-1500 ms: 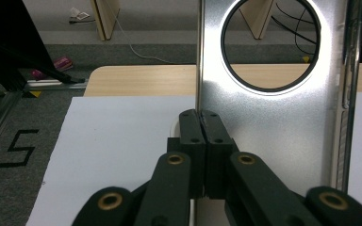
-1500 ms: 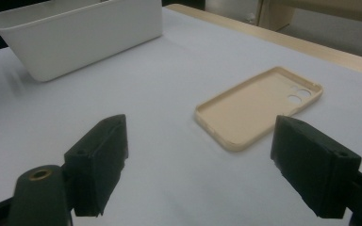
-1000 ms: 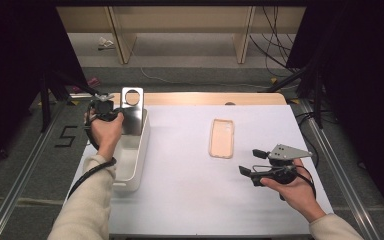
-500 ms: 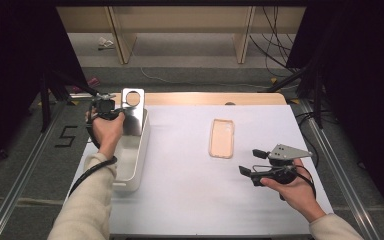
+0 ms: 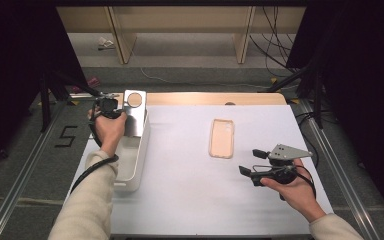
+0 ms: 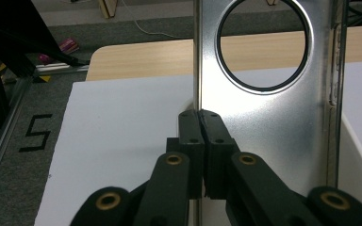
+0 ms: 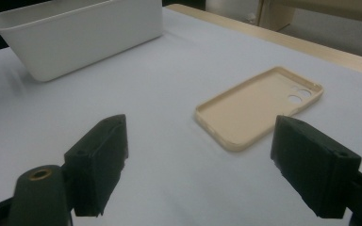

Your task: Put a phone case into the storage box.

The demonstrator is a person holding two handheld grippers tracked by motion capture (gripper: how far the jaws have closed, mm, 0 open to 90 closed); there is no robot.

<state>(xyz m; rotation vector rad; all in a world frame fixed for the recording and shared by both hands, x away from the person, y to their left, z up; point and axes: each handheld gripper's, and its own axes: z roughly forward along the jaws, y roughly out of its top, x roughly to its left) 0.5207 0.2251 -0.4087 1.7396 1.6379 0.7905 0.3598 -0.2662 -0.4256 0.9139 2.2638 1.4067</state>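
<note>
Two grippers: left gripper (image 6: 199,141) pinches the metal plate (image 6: 264,113) above the white bin (image 5: 130,160); lower it squarely. Right gripper (image 7: 198,165) gapes, empty.

On your counter (image 5: 190,200), the bin (image 5: 132,160) sits at the left edge and the phone case (image 5: 221,138) lies flat right of centre, well apart from it. Your left tool (image 6: 199,117) pinches the metal plate (image 5: 134,114) upright over the bin's far end. Your right tool (image 5: 250,164) hovers near the case, on your side of it.
</note>
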